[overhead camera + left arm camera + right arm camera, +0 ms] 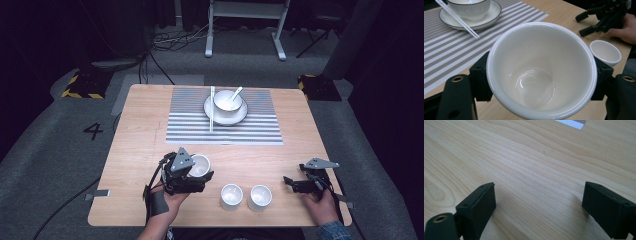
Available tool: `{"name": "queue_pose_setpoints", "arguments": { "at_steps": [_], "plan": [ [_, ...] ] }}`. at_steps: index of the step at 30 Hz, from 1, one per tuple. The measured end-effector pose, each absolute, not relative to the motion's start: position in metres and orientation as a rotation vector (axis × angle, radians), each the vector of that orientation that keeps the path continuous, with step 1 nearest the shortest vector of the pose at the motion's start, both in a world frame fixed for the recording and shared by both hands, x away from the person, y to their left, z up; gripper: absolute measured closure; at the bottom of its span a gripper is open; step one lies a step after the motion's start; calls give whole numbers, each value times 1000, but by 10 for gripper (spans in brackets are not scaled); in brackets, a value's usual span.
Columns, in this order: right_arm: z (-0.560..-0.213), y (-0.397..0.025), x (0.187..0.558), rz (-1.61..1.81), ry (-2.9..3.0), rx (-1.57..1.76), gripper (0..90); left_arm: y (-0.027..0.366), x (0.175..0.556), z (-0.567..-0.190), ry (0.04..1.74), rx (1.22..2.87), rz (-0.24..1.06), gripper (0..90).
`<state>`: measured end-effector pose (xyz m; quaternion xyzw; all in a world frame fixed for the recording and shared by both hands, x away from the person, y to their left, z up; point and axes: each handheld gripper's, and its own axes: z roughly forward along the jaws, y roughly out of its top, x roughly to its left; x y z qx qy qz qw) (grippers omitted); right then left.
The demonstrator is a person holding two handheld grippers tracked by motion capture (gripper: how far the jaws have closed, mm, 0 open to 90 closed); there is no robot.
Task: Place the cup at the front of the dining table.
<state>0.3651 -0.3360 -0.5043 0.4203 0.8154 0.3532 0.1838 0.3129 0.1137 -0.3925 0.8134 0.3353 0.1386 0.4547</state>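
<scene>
White cup [200, 165] sits clamped in the left gripper [197, 172] in the high view, near the front left of the wooden table [140, 150]. Two more small cups [231, 196] [260, 197] stand side by side at the front edge, between the grippers. Right gripper [292, 181] rests low at the front right, jaws apart, holding nothing. Striped placemat [190, 125] farther back carries a plate [225, 116], a bowl [227, 100] with a spoon [235, 93], and chopsticks [212, 107].

Left gripper view: jaws press the held cup's outer wall on both sides; cup is empty. One small cup is visible at right, with the other gripper [589, 23] beyond it.

Right gripper view: jaws wide over bare wood, placemat corner [571, 123] at the top.
</scene>
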Motion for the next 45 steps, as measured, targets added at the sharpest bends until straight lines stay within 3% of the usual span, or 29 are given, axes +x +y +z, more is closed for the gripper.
{"name": "queue_pose_setpoints", "arguments": {
  "at_steps": [11,15,24,37,39,45],
  "plan": [
    [-504,-336,365,995,2299,1185,119,123,340,-382,846,1995,334,265],
    [-504,-336,365,996,2299,1186,119,128,354,-384,861,1949,260,265],
    [-504,-336,365,995,2298,1188,120,123,382,-379,880,1996,362,265],
    [-504,-336,365,994,2298,1188,120,128,426,-380,962,1961,397,265],
    [-504,-336,365,994,2298,1188,120,127,435,-378,962,1989,467,265],
    [-504,-336,365,993,2294,1193,120,133,456,-377,1002,1925,431,265]
  ]
}}
